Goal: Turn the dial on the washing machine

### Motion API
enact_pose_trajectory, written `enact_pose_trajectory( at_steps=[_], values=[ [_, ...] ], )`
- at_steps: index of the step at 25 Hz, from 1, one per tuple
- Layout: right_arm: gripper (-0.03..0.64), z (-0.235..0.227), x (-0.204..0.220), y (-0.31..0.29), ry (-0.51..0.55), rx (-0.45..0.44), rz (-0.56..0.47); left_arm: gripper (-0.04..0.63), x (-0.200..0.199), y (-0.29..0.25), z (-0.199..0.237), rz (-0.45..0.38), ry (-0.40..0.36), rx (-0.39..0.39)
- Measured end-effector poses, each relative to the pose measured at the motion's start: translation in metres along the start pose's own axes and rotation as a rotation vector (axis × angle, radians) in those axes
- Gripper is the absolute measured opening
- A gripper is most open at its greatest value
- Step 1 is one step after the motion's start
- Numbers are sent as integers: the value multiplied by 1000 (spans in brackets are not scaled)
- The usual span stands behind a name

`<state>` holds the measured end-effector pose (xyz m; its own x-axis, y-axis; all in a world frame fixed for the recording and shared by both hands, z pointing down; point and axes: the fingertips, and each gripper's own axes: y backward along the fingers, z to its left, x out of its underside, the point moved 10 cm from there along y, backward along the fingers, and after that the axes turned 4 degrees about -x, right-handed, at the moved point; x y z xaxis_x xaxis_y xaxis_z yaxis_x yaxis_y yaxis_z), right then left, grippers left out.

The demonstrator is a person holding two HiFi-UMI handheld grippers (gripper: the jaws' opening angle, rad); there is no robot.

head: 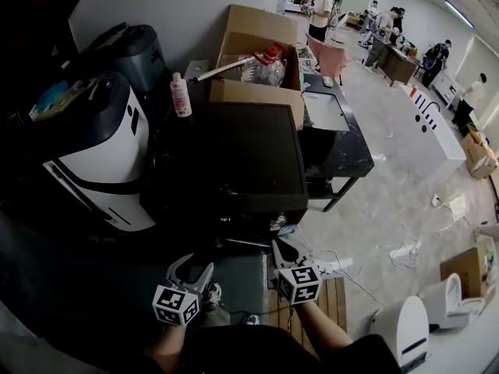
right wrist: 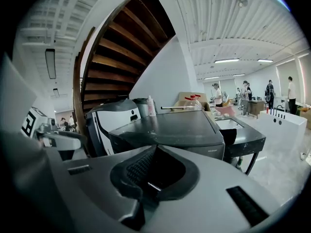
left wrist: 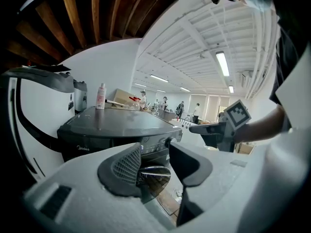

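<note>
floor (head: 390,185) | standing on it: washing machine (head: 249,158), counter (head: 351,153), white appliance (head: 109,162) | loose: 1 power strip (head: 405,249), 1 cardboard box (head: 466,269)

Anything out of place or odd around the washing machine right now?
Nothing looks spilled or damaged. A bottle stands upright at the washing machine's back left corner, and a corded power strip lies loose on the floor to its right.

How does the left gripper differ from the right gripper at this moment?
The left gripper has its fingers apart; the right gripper has its fingers together. In the head view, the right gripper reaches nearer to the washing machine than the left gripper. Both are empty, and both point toward the machine.
</note>
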<state>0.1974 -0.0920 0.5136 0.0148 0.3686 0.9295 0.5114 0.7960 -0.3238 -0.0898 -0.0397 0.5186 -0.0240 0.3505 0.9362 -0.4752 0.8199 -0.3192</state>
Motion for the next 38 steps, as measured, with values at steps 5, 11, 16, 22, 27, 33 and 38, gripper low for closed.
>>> enact_pose_trajectory(
  at_steps=[5, 11, 16, 22, 27, 33, 38],
  values=[
    [0, 15, -6, 22, 0, -58, -37, 127, 3, 2, -17, 2, -25, 2],
    [0, 27, -1, 46, -20, -101, -54, 16, 7, 10, -32, 6, -47, -10],
    [0, 38, 4, 61, -38, -129, -52, 11, 13, 17, -42, 17, -34, -17],
    [-2, 46, 13, 75, -25, -148, -47, 11, 22, 24, -51, 21, -31, -24],
    [-2, 49, 21, 84, -20, -139, -36, 11, 28, 30, -58, 33, -39, -21],
    [-3, 50, 24, 92, -17, -116, -54, 11, 30, 33, -64, 36, -50, -21],
    [-2, 49, 26, 95, -24, -113, -54, 11, 30, 34, -67, 32, -58, -14]
  ],
)
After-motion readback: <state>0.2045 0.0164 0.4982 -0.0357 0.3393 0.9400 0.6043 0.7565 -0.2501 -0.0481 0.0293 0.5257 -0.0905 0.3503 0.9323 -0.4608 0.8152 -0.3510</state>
